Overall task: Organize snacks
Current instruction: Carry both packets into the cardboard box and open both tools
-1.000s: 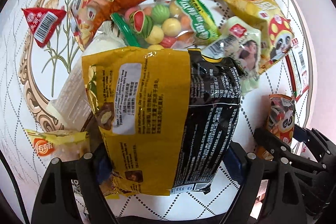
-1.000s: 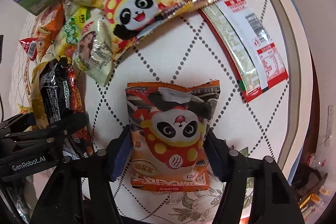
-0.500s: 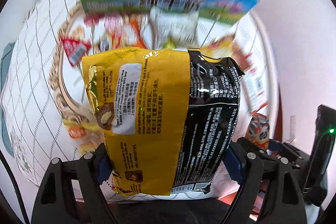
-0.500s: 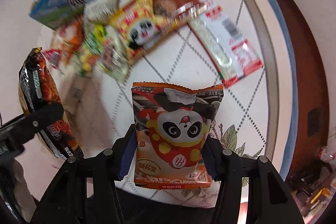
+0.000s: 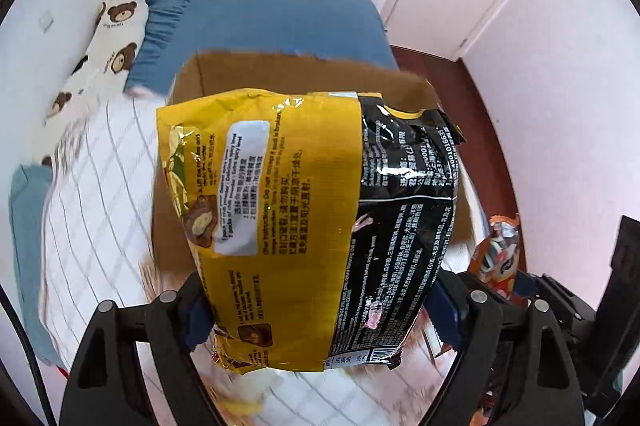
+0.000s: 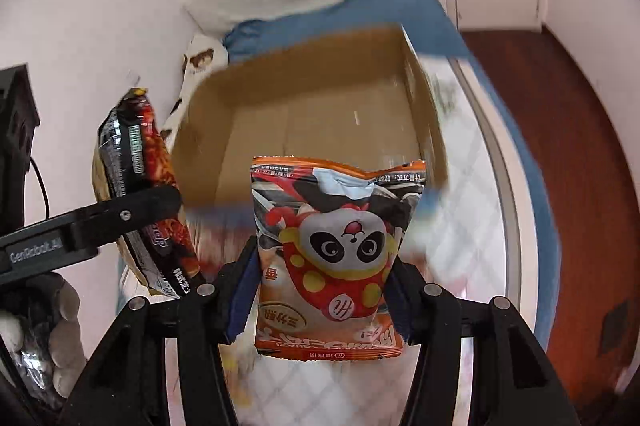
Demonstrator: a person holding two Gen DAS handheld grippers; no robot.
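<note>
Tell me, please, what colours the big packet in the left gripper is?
The big packet is yellow and black on this side, clearest in the left wrist view.

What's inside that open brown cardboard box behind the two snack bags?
In the right wrist view the brown cardboard box shows bare walls and floor, with nothing visible inside. Its near part is hidden behind the orange panda snack bag, so I can't vouch for that part.

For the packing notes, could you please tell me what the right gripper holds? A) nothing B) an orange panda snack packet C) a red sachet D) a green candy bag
B: in the right wrist view the right gripper pinches the orange panda snack packet before the open cardboard box.
</note>
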